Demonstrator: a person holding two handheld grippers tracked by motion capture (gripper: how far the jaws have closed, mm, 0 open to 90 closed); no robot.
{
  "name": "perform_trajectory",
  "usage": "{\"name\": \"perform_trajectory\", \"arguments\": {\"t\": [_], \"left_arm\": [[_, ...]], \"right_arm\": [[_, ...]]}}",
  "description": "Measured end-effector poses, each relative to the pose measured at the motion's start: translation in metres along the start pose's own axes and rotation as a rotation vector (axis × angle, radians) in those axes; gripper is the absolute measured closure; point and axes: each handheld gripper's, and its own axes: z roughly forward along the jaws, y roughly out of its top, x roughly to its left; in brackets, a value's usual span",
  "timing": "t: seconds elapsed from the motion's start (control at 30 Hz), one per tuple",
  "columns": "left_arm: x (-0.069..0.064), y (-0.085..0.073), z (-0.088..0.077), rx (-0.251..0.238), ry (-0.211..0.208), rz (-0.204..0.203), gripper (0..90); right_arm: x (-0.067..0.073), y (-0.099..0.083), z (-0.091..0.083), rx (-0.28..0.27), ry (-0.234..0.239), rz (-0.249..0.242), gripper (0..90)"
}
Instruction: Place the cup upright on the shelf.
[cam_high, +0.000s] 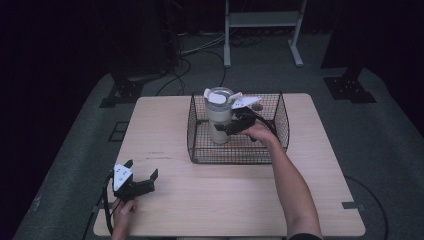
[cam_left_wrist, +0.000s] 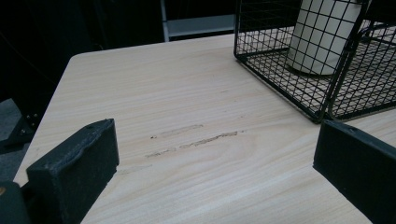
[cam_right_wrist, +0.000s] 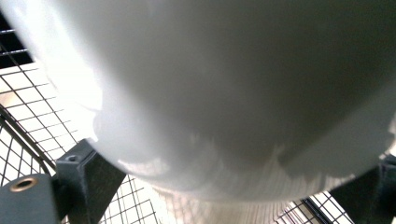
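A black wire basket (cam_high: 238, 150) sits on the far half of a light wooden table (cam_high: 225, 200), and a pale cup (cam_high: 220, 117) with a clear lid stands upright inside it, toward the basket's left side. The right gripper (cam_high: 231, 128) reaches into the basket from the right, its jaws set on either side of the cup's lower body; the right hand (cam_high: 260, 131) holds it just behind, over the basket's middle. In the right gripper view the cup (cam_right_wrist: 224, 93) looms very close, its white wall pressed down between the two jaw tips, so the jaws look clamped on it, though the blur makes the contact hard to confirm. The mesh floor of the basket (cam_right_wrist: 28, 93) shows beneath. The left gripper (cam_high: 142, 176) rests near the table's front left corner, well apart from the basket, held by the left hand (cam_high: 124, 209), with its jaws spread wide. In the left gripper view those jaws frame bare wood with a few scuff marks (cam_left_wrist: 196, 140), and the basket (cam_left_wrist: 280, 79) with the cup (cam_left_wrist: 322, 37) stands beyond to the right.
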Motion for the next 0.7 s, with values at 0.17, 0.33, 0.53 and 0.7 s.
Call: {"name": "perform_trajectory", "arguments": {"t": [0.17, 0.33, 0.53, 0.7], "left_arm": [[0.0, 0.0, 0.0, -0.003, -0.001, -0.001, 0.0], [0.0, 0.0, 0.0, 0.001, -0.001, 0.003, 0.0], [0.0, 0.0, 0.0, 0.001, 0.0, 0.003, 0.0], [0.0, 0.0, 0.0, 0.002, 0.001, 0.006, 0.0]], "right_arm": [[0.0, -0.001, -0.003, 0.003, -0.002, -0.001, 7.9], [-0.001, -0.002, -0.009, -0.001, -0.005, 0.0, 8.0], [0.001, -0.001, -0.015, -0.002, -0.014, -0.006, 8.3], [0.001, -0.001, -0.023, -0.008, -0.025, 0.0, 8.3]]}}
